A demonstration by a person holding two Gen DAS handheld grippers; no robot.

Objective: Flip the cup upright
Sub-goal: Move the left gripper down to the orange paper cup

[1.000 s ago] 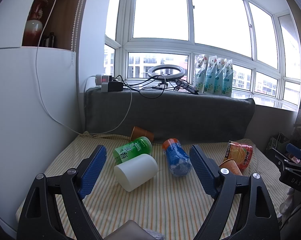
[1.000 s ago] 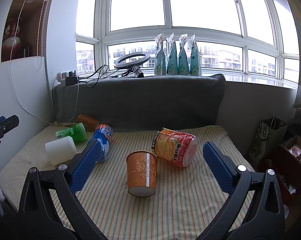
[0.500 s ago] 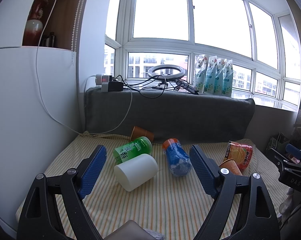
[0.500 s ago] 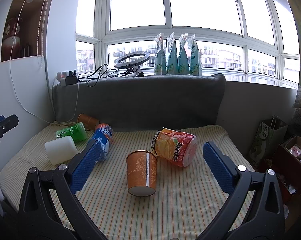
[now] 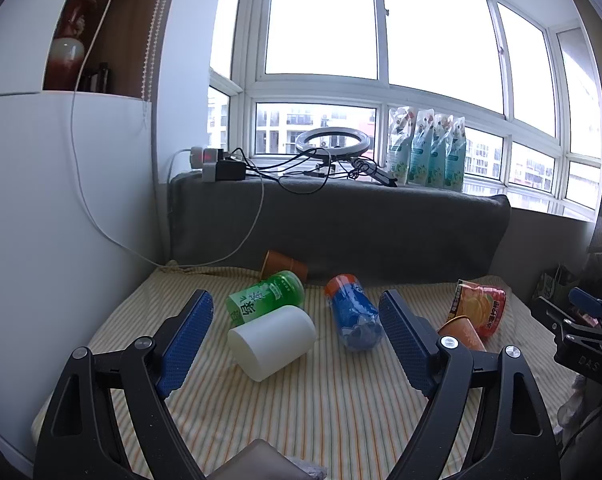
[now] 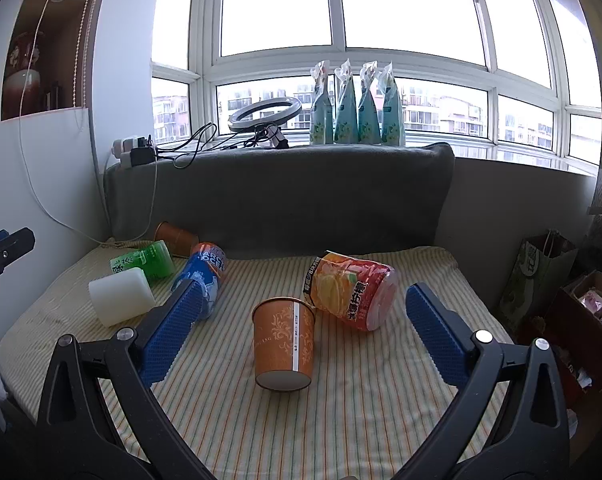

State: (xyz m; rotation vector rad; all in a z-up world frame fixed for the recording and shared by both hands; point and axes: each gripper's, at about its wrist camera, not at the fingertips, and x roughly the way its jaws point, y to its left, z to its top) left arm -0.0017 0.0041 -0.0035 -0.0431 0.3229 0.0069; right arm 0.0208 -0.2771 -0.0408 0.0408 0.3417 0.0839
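Observation:
An orange paper cup lies on the striped cloth with its base toward me, between the open fingers of my right gripper; it also shows partly behind a finger in the left wrist view. A white cup lies on its side in front of my open, empty left gripper; it shows in the right wrist view too. A second orange cup lies on its side by the grey cushion.
A green bottle, a blue bottle and an orange-red snack jar lie on the cloth. A grey cushion backs the surface. White wall panel at left; bags and boxes at right.

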